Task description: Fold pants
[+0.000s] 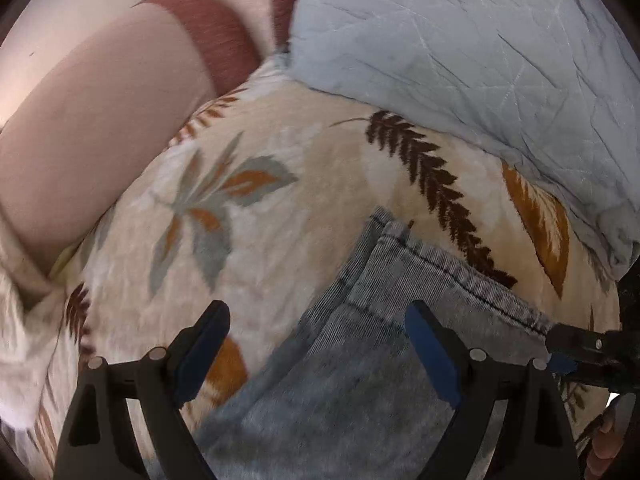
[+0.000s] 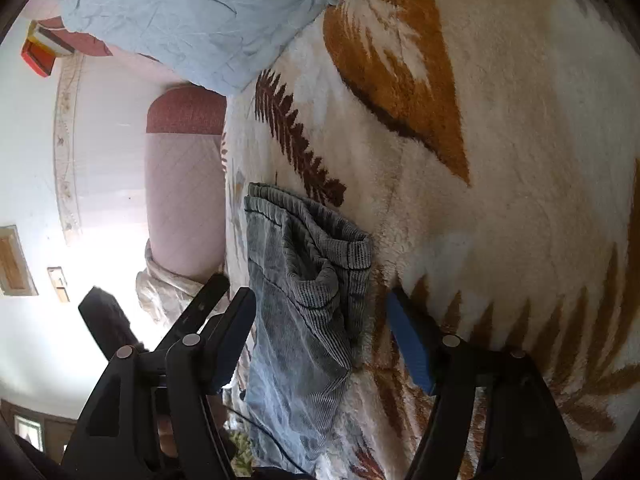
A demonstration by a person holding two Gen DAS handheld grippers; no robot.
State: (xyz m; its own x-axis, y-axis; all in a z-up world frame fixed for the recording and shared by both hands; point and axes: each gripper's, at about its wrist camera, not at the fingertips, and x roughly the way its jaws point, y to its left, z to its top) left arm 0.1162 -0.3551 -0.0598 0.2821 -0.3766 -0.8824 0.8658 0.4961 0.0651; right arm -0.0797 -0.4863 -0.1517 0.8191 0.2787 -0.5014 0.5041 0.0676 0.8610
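Observation:
Grey-blue corduroy pants (image 1: 360,360) lie on a cream blanket with leaf prints (image 1: 300,184). In the left wrist view my left gripper (image 1: 316,320) is open, its fingers straddling the pants' left edge near the hem. The right gripper's tip (image 1: 576,344) reaches in from the right at the hem's far corner. In the right wrist view the pants (image 2: 304,288) lie bunched with the leg ends stacked, and my right gripper (image 2: 320,312) is open around the cloth without pinching it. The left gripper (image 2: 200,308) shows beside its left finger.
A light blue quilted pillow (image 1: 460,40) lies at the back of the bed, also in the right wrist view (image 2: 180,12). A pink and red padded headboard (image 1: 100,128) stands to the left. The leaf blanket (image 2: 500,200) spreads wide to the right.

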